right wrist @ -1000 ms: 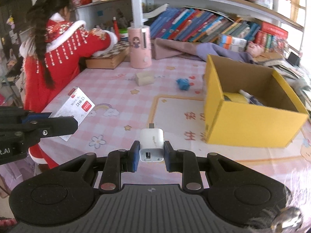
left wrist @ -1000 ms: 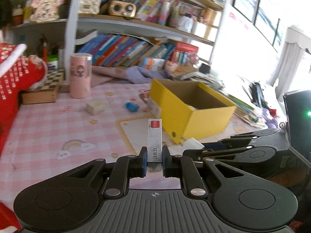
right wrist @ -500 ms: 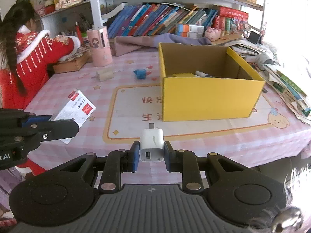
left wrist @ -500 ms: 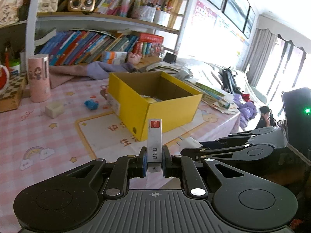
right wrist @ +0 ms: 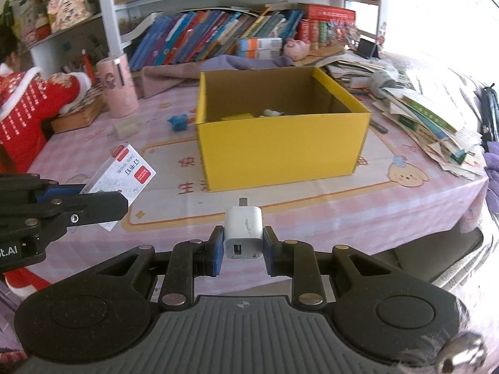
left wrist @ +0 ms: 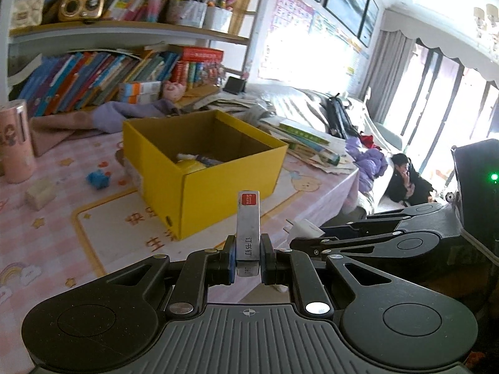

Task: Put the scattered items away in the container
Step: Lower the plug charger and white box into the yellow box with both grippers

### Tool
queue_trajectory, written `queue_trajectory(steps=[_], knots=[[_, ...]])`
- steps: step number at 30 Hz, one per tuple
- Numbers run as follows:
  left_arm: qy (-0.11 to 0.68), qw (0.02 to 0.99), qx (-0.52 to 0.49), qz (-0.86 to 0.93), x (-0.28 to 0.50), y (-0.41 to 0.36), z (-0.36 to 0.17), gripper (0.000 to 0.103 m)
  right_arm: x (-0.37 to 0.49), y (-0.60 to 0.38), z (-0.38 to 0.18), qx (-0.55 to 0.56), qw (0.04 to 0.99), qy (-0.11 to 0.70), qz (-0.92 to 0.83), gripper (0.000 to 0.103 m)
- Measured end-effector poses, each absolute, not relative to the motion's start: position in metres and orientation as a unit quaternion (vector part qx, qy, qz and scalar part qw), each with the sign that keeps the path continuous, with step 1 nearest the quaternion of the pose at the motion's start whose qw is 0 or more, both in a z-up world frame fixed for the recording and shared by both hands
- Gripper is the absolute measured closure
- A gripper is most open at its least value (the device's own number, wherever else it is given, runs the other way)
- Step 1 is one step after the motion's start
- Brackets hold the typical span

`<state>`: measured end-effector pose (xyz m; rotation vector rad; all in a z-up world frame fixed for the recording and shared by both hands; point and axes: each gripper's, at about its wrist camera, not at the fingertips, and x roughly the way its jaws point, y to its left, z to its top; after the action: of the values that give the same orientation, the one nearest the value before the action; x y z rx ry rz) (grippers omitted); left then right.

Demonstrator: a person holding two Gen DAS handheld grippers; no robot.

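Observation:
My left gripper (left wrist: 248, 260) is shut on a thin white staple box (left wrist: 248, 227) with a red label, held edge-on; the same staple box (right wrist: 124, 174) shows flat in the right wrist view. My right gripper (right wrist: 244, 249) is shut on a white USB charger (right wrist: 244, 230). Both hang above the near side of the pink checked table (right wrist: 312, 212), short of the open yellow cardboard box (right wrist: 280, 152), which holds a few items. That yellow box (left wrist: 202, 168) lies ahead of the left gripper. A blue toy (right wrist: 177, 122) and a beige block (right wrist: 126, 127) lie left of the box.
A pink cylinder (right wrist: 118, 85) and a person in a red sleeve (right wrist: 28, 106) are at the table's far left. Bookshelves (right wrist: 234, 40) run along the back. Stacked papers and books (right wrist: 430, 118) crowd the right edge. Another person (left wrist: 405, 180) sits low beyond the table.
Both grippers have swung rightward along the table's near side, still holding their items. The yellow box has shifted from the right of each view toward the centre.

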<state>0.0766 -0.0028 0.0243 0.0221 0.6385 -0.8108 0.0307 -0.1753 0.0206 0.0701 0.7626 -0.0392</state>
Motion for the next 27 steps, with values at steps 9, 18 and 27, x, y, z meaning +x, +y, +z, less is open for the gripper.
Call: queue_trajectory(steps=[9,18,27], knots=[[0.313,0.859,0.019,-0.404,0.092,-0.031,0.021,0.090,0.042,-0.205,0.017,0.045,0.924,0.378,-0.040,0.079],[0.312,0.857,0.022,-0.410,0.110,-0.053,0.021,0.090,0.063,-0.227,0.014,0.047,0.923,0.379,-0.035,0.079],[0.290,0.876,0.019,-0.385,0.142,-0.074,0.037,0.090,0.094,-0.251,0.028,0.030,0.939,0.341,-0.019,0.079]])
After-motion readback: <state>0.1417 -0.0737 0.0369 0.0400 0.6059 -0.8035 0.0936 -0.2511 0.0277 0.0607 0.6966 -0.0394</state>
